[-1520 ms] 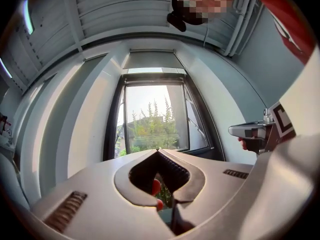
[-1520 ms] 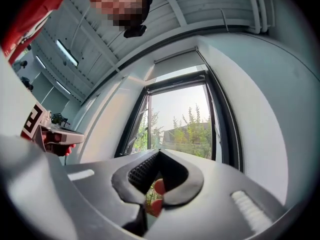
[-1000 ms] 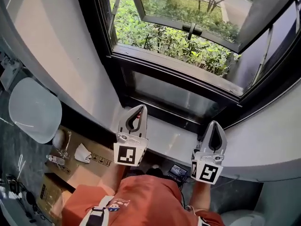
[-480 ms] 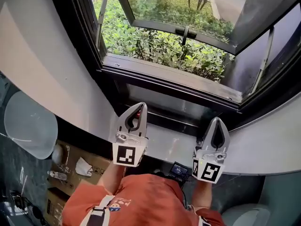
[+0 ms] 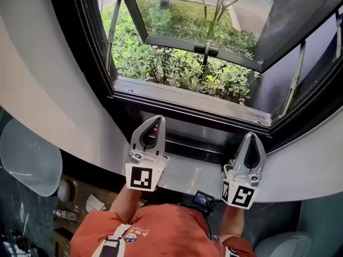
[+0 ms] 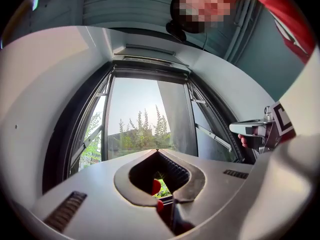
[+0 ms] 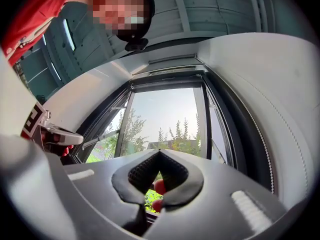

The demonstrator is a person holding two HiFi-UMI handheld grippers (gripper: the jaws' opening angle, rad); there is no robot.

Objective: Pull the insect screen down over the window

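Window (image 5: 187, 105) stands open, lower edge just ahead; left tool (image 5: 155, 121) and right tool (image 5: 251, 137) closed, empty, well apart.

The black-framed window (image 5: 193, 101) stands open, its glazed sash (image 5: 177, 40) swung outward at the bottom, away from the frame's sill. The insect screen's pale bar (image 6: 150, 60) lies retracted along the frame's top edge.

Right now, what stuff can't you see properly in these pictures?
- Insect screen: not found in any view; the head view's top edge cuts the top off the window.
- Small dark device under the sill, head view: too small to identify.
- Red blobs behind the right gripper, in its own view: blurred, unidentifiable.
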